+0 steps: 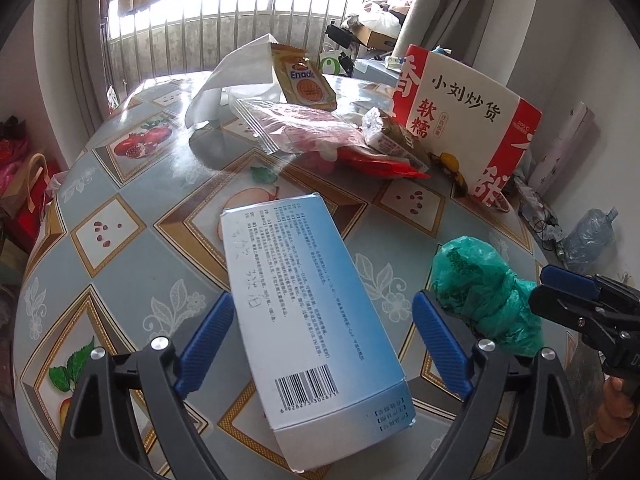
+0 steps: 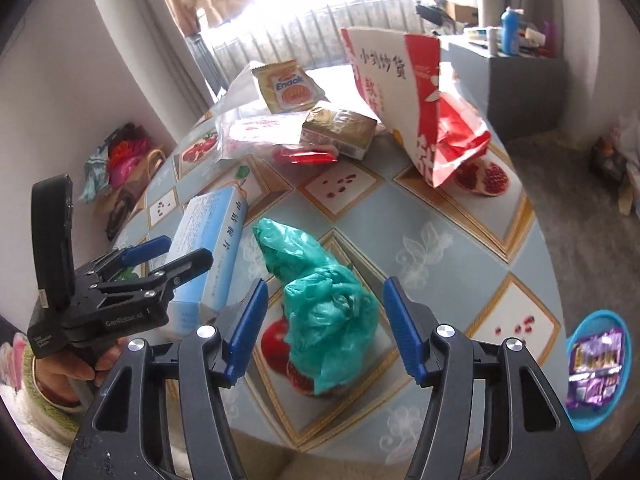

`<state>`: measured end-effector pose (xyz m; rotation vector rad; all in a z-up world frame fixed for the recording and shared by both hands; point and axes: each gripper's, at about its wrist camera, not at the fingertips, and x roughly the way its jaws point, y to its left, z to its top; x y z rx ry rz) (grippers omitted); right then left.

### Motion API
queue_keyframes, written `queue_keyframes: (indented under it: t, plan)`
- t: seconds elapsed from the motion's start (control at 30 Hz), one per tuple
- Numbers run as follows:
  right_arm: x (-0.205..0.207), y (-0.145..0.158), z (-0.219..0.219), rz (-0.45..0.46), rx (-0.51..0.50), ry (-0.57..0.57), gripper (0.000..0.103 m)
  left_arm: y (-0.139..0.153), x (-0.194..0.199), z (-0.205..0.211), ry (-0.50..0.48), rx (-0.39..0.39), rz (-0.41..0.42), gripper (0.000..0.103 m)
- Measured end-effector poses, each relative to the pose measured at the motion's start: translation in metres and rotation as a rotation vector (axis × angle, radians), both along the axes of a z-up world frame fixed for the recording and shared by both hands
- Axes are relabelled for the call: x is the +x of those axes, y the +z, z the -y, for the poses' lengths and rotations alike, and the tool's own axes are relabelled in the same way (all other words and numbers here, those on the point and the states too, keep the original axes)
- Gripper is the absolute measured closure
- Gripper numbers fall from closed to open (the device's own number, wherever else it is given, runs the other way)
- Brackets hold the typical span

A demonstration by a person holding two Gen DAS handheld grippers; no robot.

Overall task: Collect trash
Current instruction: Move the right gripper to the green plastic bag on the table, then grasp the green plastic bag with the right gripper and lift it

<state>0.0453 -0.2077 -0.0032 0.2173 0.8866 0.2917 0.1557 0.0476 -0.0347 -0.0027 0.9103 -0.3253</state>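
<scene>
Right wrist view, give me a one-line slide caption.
Open right gripper straddles a crumpled green plastic bag on the patterned table, with the left gripper at a blue box.

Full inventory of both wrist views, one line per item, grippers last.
Pale blue cardboard box: 1, blue-white, lying between left gripper's fingers.
Crumpled green plastic bag: 1, green, on table between right gripper's fingers.
Red-and-white paper bag: 1, standing at far right of table.
Yellow Enaak snack packet: 1, far pile.
Clear plastic wrapper: 1, pinkish, far pile.
White tissue: 1, far left.
Blue bin: 1, on floor to the right, holds purple wrappers.
Fruit-print table: 1, blue-grey.
Left gripper: open.
Right gripper: open.
</scene>
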Motion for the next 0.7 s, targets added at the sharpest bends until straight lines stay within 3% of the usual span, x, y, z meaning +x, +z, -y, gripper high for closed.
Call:
queue_keyframes:
  t: [0.27, 0.47, 0.7]
  plan:
    - [0.024, -0.022, -0.005, -0.088, 0.041, 0.063, 0.045, -0.01, 0.012, 0.001, 0.014, 0.062, -0.015, 0.015]
    - [0.023, -0.034, -0.002, -0.129, 0.093, 0.044, 0.052, -0.013, 0.016, -0.002, 0.02, 0.037, -0.039, 0.023]
    - [0.018, -0.037, 0.012, -0.141, 0.188, -0.005, 0.055, -0.012, 0.013, -0.001, 0.031, 0.036, -0.032, 0.026]
